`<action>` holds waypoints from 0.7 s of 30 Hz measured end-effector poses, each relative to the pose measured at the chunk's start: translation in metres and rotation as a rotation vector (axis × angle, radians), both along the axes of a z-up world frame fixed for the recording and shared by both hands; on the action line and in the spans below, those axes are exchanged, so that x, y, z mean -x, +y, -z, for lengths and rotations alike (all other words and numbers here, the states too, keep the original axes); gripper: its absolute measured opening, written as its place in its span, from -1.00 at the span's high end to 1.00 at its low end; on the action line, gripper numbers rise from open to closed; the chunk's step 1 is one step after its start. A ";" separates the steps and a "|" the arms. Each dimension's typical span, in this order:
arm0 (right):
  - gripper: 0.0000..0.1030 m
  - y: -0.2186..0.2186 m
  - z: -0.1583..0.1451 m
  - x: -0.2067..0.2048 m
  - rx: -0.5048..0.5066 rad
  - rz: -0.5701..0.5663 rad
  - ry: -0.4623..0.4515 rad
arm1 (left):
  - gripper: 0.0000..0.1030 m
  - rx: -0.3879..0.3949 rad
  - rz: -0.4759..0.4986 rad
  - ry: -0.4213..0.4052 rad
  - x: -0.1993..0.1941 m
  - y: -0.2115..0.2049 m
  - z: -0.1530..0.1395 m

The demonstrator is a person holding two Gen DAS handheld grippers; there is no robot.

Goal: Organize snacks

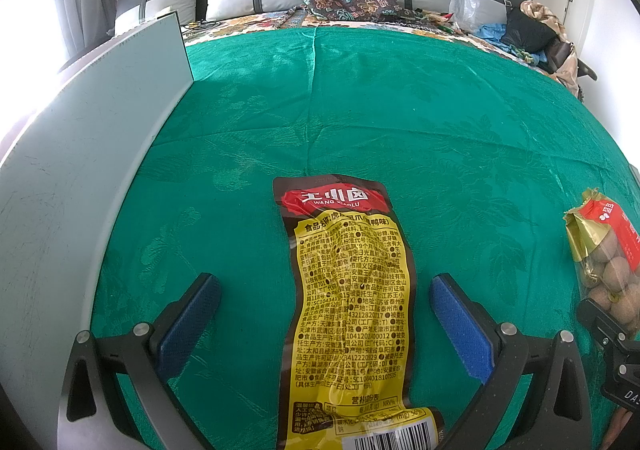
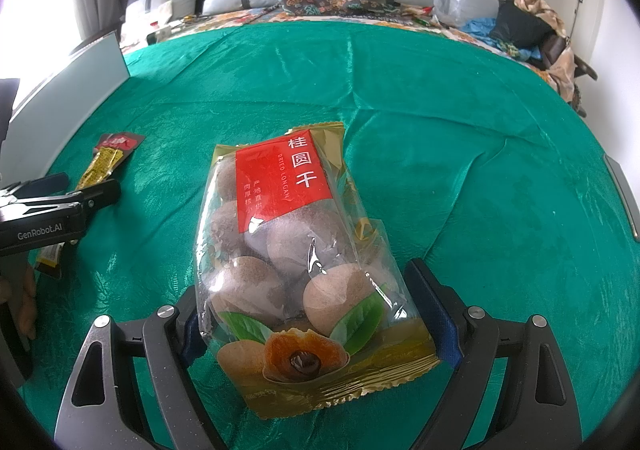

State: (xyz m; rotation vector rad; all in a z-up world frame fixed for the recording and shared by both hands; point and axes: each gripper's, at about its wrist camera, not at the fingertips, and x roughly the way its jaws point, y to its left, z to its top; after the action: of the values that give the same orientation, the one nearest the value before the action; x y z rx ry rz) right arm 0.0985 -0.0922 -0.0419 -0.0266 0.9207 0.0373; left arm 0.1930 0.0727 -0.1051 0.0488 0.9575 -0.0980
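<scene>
You held both grippers wide, gripping nothing; the right gripper straddled the longan bag, so closing squarely was best.

bed, green cover | yellow packet | longan bag

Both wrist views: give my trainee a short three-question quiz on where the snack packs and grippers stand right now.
1. True or false: the left gripper is clamped shut on the yellow packet.
2. Which pack lies between the right gripper's fingers? A) the yellow packet B) the longan bag C) a plastic bag
3. Fill in: both snacks lie on a ____ bedspread.

Key:
1. False. Its jaws stand wide apart, with the packet lying flat between them, untouched.
2. B. The jaws are wide around the bag's lower end.
3. Green.
</scene>
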 end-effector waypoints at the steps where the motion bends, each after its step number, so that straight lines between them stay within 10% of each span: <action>1: -0.73 0.000 0.000 0.000 0.000 0.000 0.000 | -1.00 0.000 0.000 0.000 0.000 0.000 0.000; 17: -0.73 0.000 0.000 0.000 0.000 0.000 0.002 | -1.00 -0.002 0.004 0.004 0.000 0.000 0.000; 21: -0.73 -0.003 -0.001 -0.012 0.000 -0.027 0.111 | -1.00 -0.017 0.084 0.110 -0.008 -0.001 -0.003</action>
State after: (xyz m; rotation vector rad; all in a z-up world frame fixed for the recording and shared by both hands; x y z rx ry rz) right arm 0.1107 -0.0950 -0.0407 -0.0372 1.0317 0.0650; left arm 0.2012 0.0716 -0.1026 0.1001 1.0666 -0.1715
